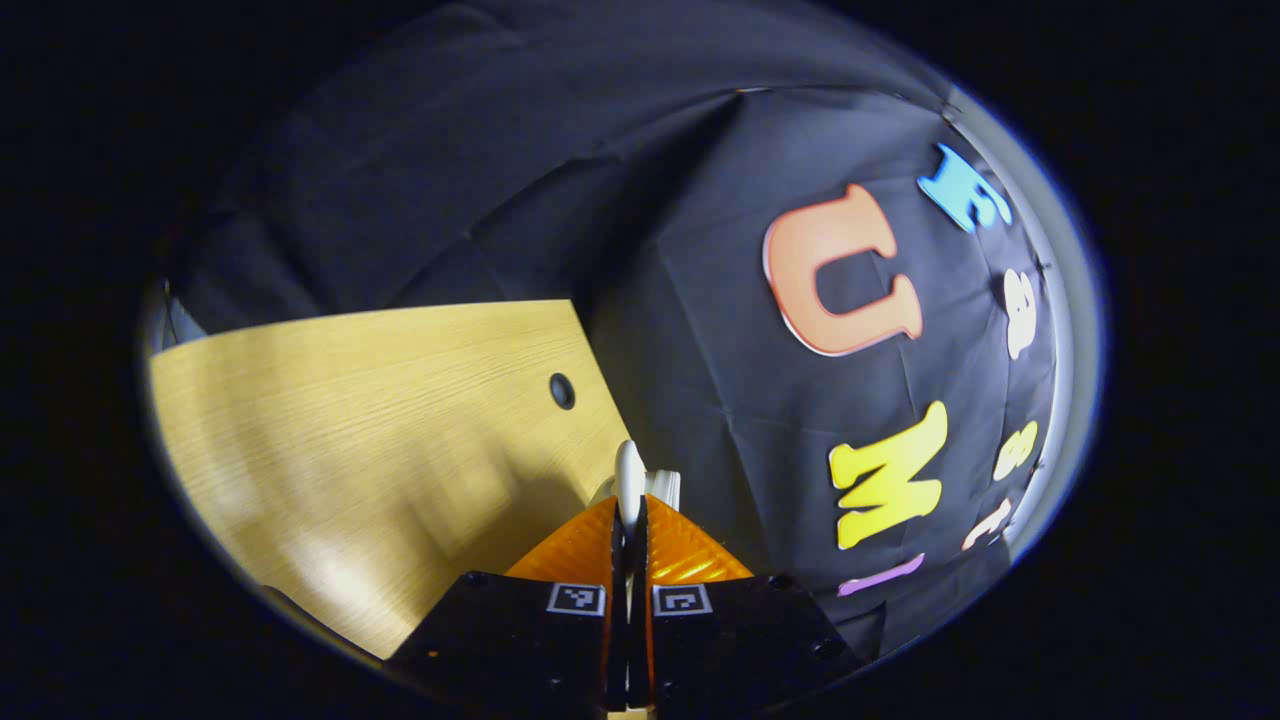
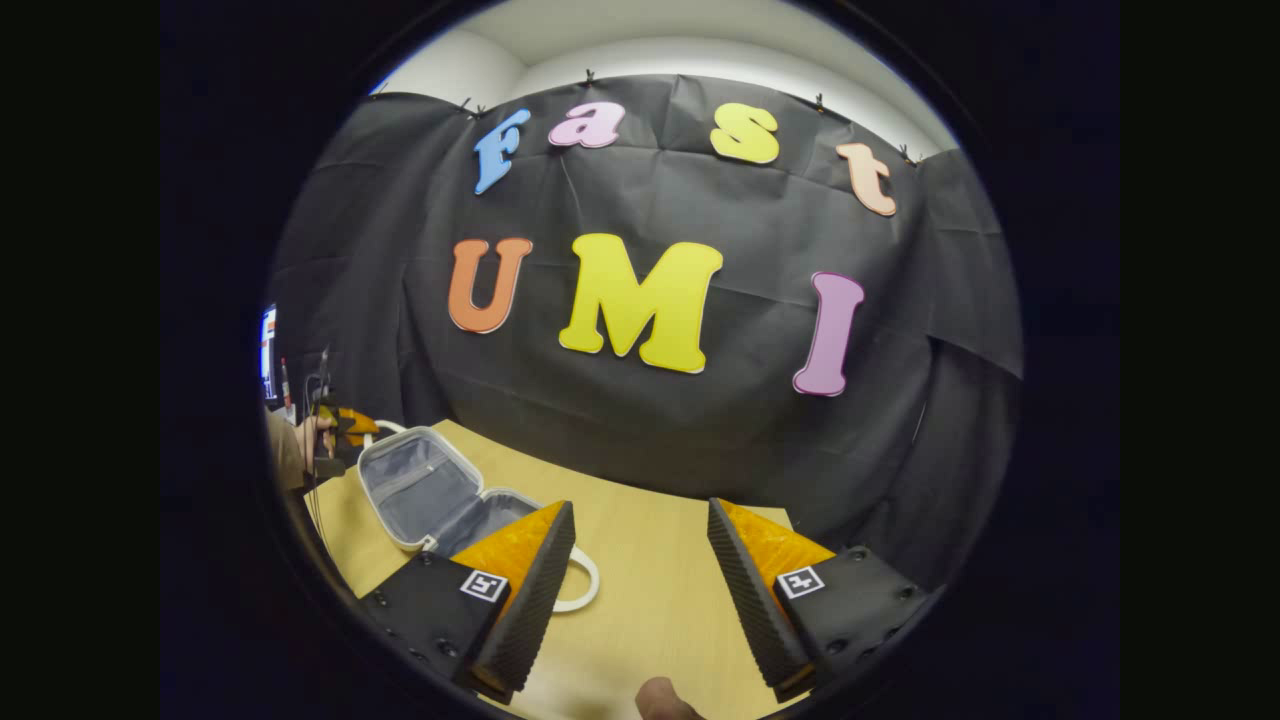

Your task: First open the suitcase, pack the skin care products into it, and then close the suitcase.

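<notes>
A small white suitcase (image 2: 425, 490) lies open on the left of the wooden table (image 2: 650, 560), its grey-lined lid tilted up and back. A white loop handle (image 2: 588, 590) shows at its near side. In the right gripper view, a hand (image 2: 300, 440) holds my left gripper (image 2: 352, 425) at the lid's far top edge. In the left gripper view, my left gripper (image 1: 630, 510) is shut on a thin white part of the suitcase lid (image 1: 630, 470). My right gripper (image 2: 640, 505) hovers open over the table, just right of the suitcase, with nothing between its fingers.
The table's corner with a round cable hole (image 1: 562, 390) lies ahead of the left gripper. Black cloth walls close off the table on the far sides. A thumb tip (image 2: 665, 705) shows at the bottom of the right gripper view. A screen (image 2: 268, 350) glows at the far left.
</notes>
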